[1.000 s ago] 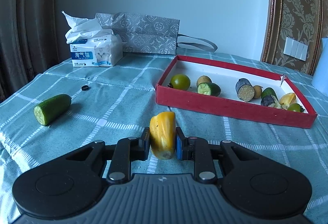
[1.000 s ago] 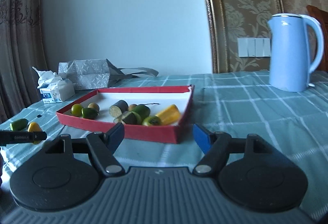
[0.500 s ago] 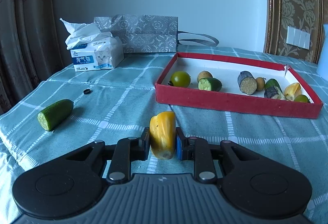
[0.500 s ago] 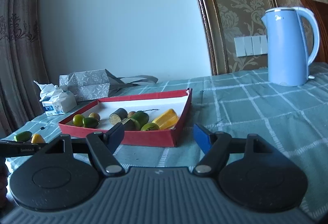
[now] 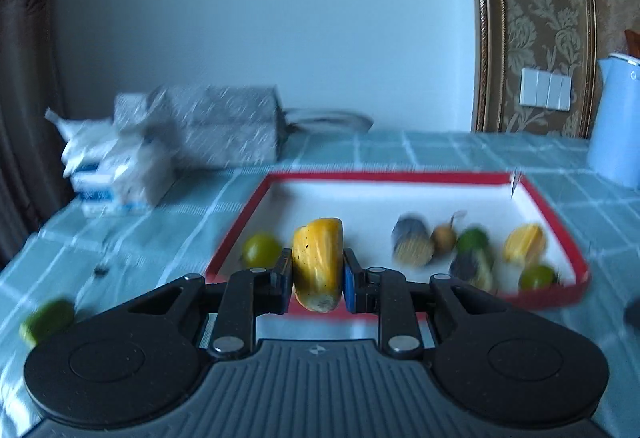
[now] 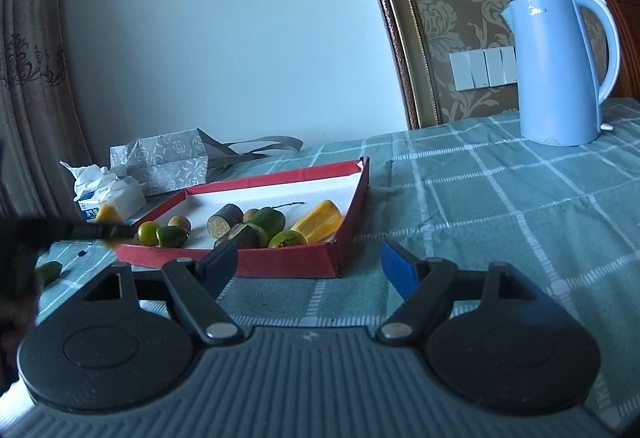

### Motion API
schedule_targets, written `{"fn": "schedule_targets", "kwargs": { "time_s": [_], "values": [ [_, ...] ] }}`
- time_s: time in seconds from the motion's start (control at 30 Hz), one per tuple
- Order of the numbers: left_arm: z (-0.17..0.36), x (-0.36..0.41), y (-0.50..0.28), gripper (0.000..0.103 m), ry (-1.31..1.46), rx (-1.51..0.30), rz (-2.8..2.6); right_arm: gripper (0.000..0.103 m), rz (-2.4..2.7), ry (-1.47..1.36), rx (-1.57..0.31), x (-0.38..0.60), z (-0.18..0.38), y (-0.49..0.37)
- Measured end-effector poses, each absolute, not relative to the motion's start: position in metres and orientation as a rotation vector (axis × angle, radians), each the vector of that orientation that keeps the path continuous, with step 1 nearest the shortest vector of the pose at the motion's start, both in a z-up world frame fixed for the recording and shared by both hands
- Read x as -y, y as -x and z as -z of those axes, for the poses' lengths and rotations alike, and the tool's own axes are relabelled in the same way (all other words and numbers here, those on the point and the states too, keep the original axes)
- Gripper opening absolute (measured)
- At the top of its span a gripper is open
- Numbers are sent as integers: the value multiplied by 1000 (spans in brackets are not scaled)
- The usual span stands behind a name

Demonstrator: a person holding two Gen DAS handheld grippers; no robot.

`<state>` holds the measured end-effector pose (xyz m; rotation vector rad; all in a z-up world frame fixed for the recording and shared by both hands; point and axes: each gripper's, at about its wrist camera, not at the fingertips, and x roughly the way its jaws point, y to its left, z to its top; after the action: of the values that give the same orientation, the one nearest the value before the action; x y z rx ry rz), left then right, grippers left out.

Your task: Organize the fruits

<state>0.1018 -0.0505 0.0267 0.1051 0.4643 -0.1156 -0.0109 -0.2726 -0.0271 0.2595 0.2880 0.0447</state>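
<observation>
Yellow fruit piece [image 5: 318, 264] sits pinched between the left gripper [image 5: 316, 280] fingers, held upright above the near-left edge of the red tray [image 5: 560, 215], likely lined up for a drop among the sorted fruit. Green cucumber piece [image 5: 47, 320] waits on the tablecloth near its left edge. Right gripper [image 6: 308, 266] hangs spread and empty before the tray's near-right corner, likely on standby.
</observation>
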Motion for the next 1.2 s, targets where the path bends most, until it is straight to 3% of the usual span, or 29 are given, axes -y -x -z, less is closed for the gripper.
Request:
{"fn": "schedule_targets", "kwargs": {
  "time_s": [0.3,0.37,0.43,0.5,0.8,1.0,1.2],
  "values": [
    [-26,82,-149,27,-120,-476,98,81,-44,-279,-303,276,28,8],
    [-20,82,-155,34,-115,-488,83,81,-46,-279,-301,276,28,8],
    [-14,80,-158,65,-124,-494,59,82,-47,-272,-301,275,28,7],
    [-12,75,-153,74,-117,-475,45,84,-49,-265,-299,274,28,8],
    [-24,33,-100,80,75,-474,188,103,-24,-178,-276,263,24,12],
    [-32,0,-60,81,161,-451,205,103,1,-136,-222,247,14,26],
    [-35,-16,-33,102,97,-427,136,103,27,-112,-259,215,12,19]
  ]
}}
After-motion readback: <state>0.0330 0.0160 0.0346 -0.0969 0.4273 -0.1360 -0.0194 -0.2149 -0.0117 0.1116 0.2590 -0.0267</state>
